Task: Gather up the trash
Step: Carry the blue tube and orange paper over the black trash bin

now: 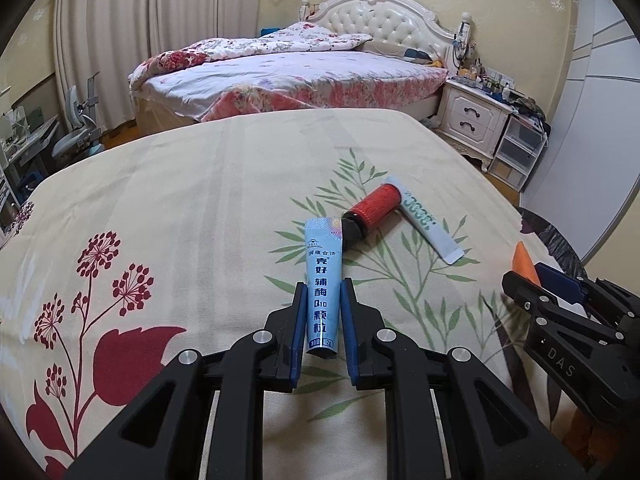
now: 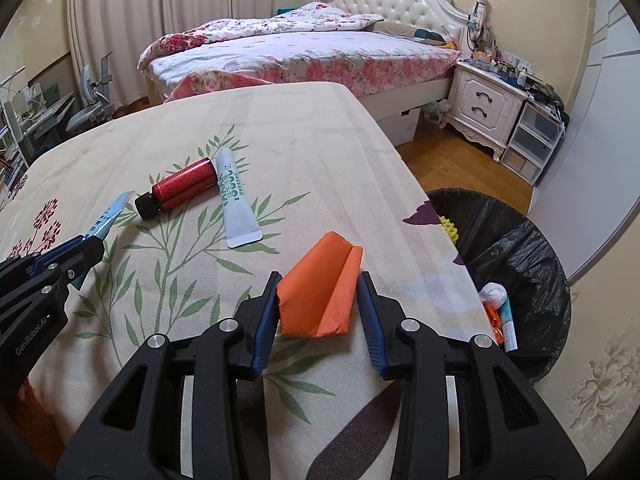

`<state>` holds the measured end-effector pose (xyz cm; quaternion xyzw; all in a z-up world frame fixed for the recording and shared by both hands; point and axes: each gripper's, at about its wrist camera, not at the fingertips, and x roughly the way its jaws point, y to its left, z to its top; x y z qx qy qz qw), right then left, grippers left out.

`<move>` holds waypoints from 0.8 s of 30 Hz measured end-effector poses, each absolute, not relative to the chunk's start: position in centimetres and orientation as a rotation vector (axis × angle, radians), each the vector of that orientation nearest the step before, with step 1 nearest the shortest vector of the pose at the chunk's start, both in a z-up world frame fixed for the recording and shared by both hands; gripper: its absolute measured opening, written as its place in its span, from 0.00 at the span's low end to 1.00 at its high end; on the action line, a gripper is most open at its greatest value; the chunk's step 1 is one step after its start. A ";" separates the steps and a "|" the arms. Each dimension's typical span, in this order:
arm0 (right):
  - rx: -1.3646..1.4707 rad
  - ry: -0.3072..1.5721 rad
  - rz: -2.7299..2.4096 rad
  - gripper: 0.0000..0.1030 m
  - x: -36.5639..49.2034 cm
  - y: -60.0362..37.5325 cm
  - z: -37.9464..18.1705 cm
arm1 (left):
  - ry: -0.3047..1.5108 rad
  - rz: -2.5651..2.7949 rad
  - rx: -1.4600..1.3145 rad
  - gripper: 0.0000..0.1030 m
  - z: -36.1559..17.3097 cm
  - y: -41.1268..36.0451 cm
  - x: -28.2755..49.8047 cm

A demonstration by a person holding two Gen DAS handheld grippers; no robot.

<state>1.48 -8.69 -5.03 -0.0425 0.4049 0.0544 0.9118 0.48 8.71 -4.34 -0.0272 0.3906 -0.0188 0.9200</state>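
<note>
My left gripper [image 1: 323, 286] is shut on a light blue sachet [image 1: 322, 280] with dark print, holding it just above the floral tablecloth [image 1: 200, 200]. My right gripper [image 2: 319, 280] is shut on a folded orange paper [image 2: 320, 292] near the table's right edge. A red bottle with a black cap [image 1: 370, 210] lies on the cloth beside a white tube with green print [image 1: 426, 220]. Both also show in the right wrist view, the bottle [image 2: 180, 188] and the tube [image 2: 234, 200].
A trash bin lined with a black bag [image 2: 520, 248] stands on the floor right of the table, with some trash inside. Beyond the table are a bed [image 1: 288, 68], a white nightstand [image 1: 472, 116] and a desk chair [image 1: 76, 128] at the left.
</note>
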 end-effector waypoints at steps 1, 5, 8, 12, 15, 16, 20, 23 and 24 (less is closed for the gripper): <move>-0.084 0.832 0.108 0.36 1.4 -9.0 -4.9 | 0.796 -0.046 -0.055 0.17 -4.1 8.5 0.4; -0.071 0.819 0.084 0.36 1.3 -10.2 -4.3 | 0.771 -0.071 -0.048 0.17 -3.4 7.6 0.3; -0.063 0.810 0.061 0.36 1.3 -11.2 -3.9 | 0.754 -0.090 -0.037 0.17 -2.9 6.8 0.5; -0.051 0.797 0.021 0.36 1.3 -12.9 -3.4 | 0.738 -0.123 -0.028 0.17 -2.4 5.4 1.0; -0.038 0.787 -0.020 0.36 1.4 -14.7 -3.0 | 0.727 -0.154 -0.013 0.17 -2.0 4.0 1.5; -0.034 0.784 -0.033 0.36 1.5 -15.2 -2.9 | 0.723 -0.166 -0.009 0.17 -2.0 3.4 1.7; -0.015 0.773 -0.089 0.36 1.7 -17.7 -2.4 | 0.709 -0.214 0.009 0.17 -1.6 1.2 2.5; 0.003 0.770 -0.124 0.36 2.1 -19.4 -2.3 | 0.703 -0.252 0.024 0.17 -1.4 -0.8 3.4; 0.008 0.769 -0.133 0.36 2.2 -19.9 -2.3 | 0.700 -0.265 0.029 0.17 -1.4 -1.4 3.6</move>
